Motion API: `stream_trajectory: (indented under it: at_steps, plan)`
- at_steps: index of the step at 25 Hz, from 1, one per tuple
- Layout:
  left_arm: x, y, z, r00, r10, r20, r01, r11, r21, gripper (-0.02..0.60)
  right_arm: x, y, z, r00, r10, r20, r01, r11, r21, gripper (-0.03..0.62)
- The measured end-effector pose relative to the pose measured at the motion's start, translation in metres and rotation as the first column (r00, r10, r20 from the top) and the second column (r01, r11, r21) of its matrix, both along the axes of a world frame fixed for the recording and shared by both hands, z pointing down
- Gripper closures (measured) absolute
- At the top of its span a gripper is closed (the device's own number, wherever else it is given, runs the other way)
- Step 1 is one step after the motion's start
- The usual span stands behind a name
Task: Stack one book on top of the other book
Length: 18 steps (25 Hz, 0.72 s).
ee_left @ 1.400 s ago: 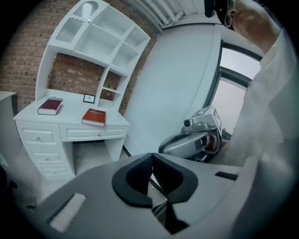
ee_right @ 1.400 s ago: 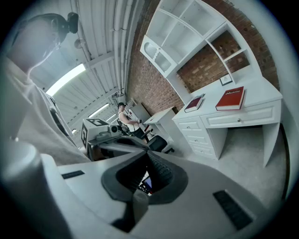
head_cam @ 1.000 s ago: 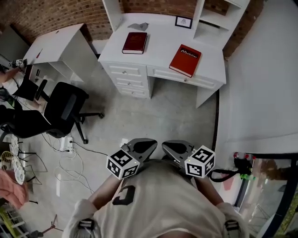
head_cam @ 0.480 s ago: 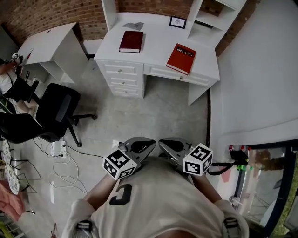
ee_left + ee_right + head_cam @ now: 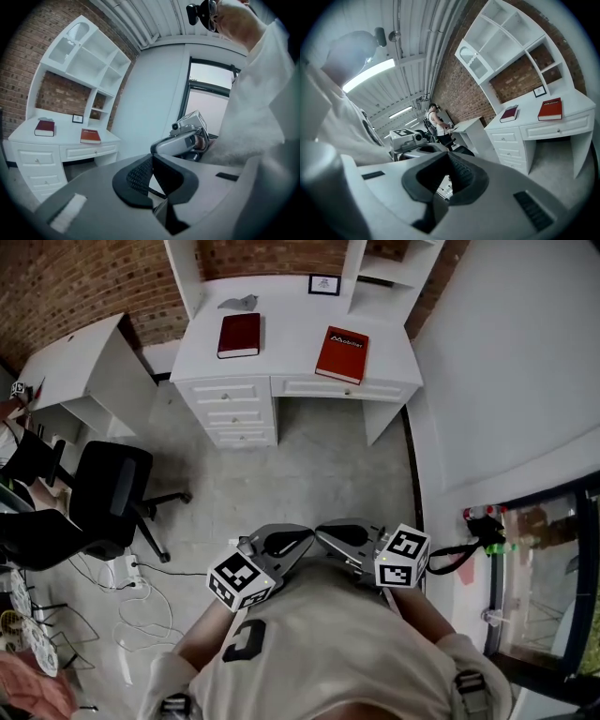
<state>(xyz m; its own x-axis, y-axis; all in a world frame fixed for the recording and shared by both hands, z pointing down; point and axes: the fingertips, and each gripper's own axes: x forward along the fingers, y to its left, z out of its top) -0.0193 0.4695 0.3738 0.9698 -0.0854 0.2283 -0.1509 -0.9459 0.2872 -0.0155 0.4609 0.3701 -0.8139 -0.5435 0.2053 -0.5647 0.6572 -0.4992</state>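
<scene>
A dark red book (image 5: 239, 335) and a brighter red book (image 5: 341, 354) with white print on its cover lie flat and well apart on the white desk (image 5: 291, 373), the dark one to the left. The left gripper (image 5: 151, 157) and right gripper (image 5: 449, 155) are held close to the person's chest, far from the desk, each with its jaws pressed together on nothing. A brick wall (image 5: 84, 282) backs the desk; a black office chair (image 5: 108, 498) stands on the grey floor (image 5: 314, 474).

A white desk (image 5: 287, 341) stands against a brick wall (image 5: 56, 287), black chair (image 5: 108, 493) on grey floor (image 5: 319, 465).
</scene>
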Motion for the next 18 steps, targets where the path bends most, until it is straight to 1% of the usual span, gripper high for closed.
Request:
stream_trajectory:
  at_steps: [6,11,14,16,18]
  plan:
    - [-0.004,0.004,-0.007,0.999,0.025,-0.035,-0.024,0.999,0.022,0.577,-0.004,0.003,-0.007,0.999,-0.004,0.054,0.005,1.000,-0.013,0.590]
    - [-0.008,0.000,-0.012,0.998,0.000,-0.066,0.002,1.000,0.026,0.578,-0.008,0.000,-0.012,0.995,-0.052,0.082,0.052,0.999,0.000,0.591]
    - [-0.008,-0.002,-0.016,0.996,-0.015,-0.082,0.017,1.000,0.015,0.578,-0.010,-0.003,-0.018,0.995,-0.092,0.032,0.091,0.995,0.036,0.591]
    - [-0.007,-0.005,-0.016,0.996,-0.029,-0.080,0.030,0.999,0.016,0.578,-0.011,-0.005,-0.020,0.990,-0.139,-0.035,0.141,0.988,0.069,0.591]
    - [-0.004,-0.009,-0.017,0.996,-0.042,-0.077,0.044,0.999,0.024,0.578,-0.010,-0.008,-0.021,0.974,-0.193,-0.121,0.206,0.973,0.107,0.591]
